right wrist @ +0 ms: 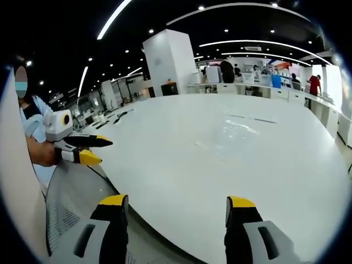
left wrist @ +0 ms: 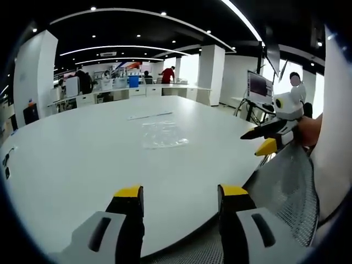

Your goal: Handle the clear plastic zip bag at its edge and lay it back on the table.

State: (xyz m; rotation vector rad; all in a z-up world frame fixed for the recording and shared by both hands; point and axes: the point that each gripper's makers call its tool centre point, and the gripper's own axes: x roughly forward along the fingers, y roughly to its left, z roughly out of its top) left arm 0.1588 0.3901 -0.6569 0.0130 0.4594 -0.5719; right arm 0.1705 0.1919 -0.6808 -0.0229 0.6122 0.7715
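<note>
Two grippers hang at the near edge of a large white table (left wrist: 66, 165), both with jaws spread wide and nothing between them. In the left gripper view the left gripper (left wrist: 180, 193) shows grey jaws capped with yellow pads, poised over the table's rounded edge. The right gripper (left wrist: 263, 138) comes in from the right of that view, held in a person's hand (left wrist: 309, 131), its black and yellow fingers parted and empty.

The clear plastic zip bag (left wrist: 163, 133) lies flat on the smooth, glossy tabletop, well apart from both grippers, towards the middle of the table. It is a roughly rectangular, wrinkled film, so transparent that it reads mainly as faint creases and glints. Its long axis seems to run away from the left gripper towards the far side, though the fisheye makes this uncertain; which end carries the zip I cannot tell. Just beyond it lies a thin pale strip (left wrist: 150, 115), crosswise.

In the right gripper view the bag (right wrist: 235, 130) is a faint sheen on the white surface, the strip (right wrist: 248, 118) beyond it. The right gripper (right wrist: 177, 208) stands spread, and the left gripper (right wrist: 88, 148) enters from the left, above a grey mesh chair back (right wrist: 71, 203).
</note>
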